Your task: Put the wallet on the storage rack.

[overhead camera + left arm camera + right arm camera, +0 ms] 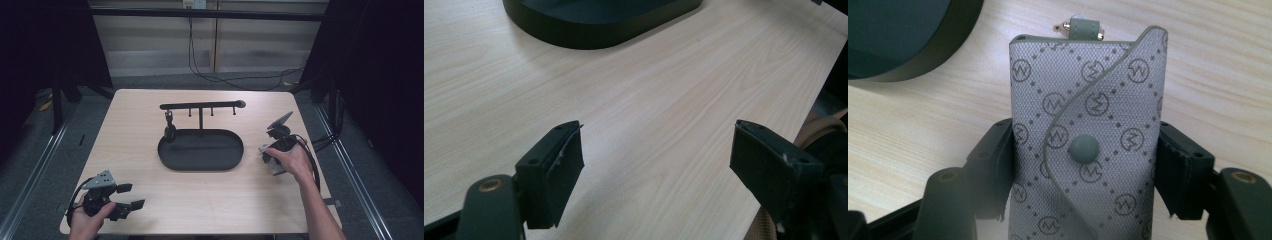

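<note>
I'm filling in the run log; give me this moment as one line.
right gripper: shut on grey key case, right of black tray | left gripper: open, nothing between jaws, near table corner | hook stand: one dark item hanging

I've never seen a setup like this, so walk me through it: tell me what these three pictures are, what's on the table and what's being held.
A person sits at a wooden table holding a hand-operated two-jaw gripper in each hand. The high view looks down from above; the other two come from cameras riding on each gripper. On the table stands a black oval tray with a hook rack rising behind it. The right gripper is clamped on a grey patterned key pouch with a snap button. The left gripper rests near the table's front edge, jaws wide apart and holding nothing.
</note>
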Demonstrator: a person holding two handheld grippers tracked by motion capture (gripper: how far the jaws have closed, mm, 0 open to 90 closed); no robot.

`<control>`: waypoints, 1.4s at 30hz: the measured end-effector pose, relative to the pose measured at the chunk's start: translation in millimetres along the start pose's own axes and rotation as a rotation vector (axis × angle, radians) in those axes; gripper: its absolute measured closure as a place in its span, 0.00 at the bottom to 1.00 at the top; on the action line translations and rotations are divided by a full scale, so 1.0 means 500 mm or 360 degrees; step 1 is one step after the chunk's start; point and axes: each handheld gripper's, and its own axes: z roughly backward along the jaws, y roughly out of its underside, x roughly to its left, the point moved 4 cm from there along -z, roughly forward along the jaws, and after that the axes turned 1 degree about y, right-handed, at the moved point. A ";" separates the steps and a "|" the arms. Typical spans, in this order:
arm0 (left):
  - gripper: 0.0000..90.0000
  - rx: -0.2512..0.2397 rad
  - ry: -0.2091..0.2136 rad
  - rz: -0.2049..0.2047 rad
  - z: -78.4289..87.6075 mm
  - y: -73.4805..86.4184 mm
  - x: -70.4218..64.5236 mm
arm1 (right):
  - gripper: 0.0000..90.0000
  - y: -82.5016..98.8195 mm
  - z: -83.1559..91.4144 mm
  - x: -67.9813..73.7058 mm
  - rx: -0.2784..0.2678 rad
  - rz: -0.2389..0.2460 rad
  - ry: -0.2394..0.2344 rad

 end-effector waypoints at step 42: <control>0.23 -0.0003 -0.0025 0.0018 0.002 0.002 0.006 | 0.37 -0.051 0.093 0.032 -0.0293 -0.0060 -0.0214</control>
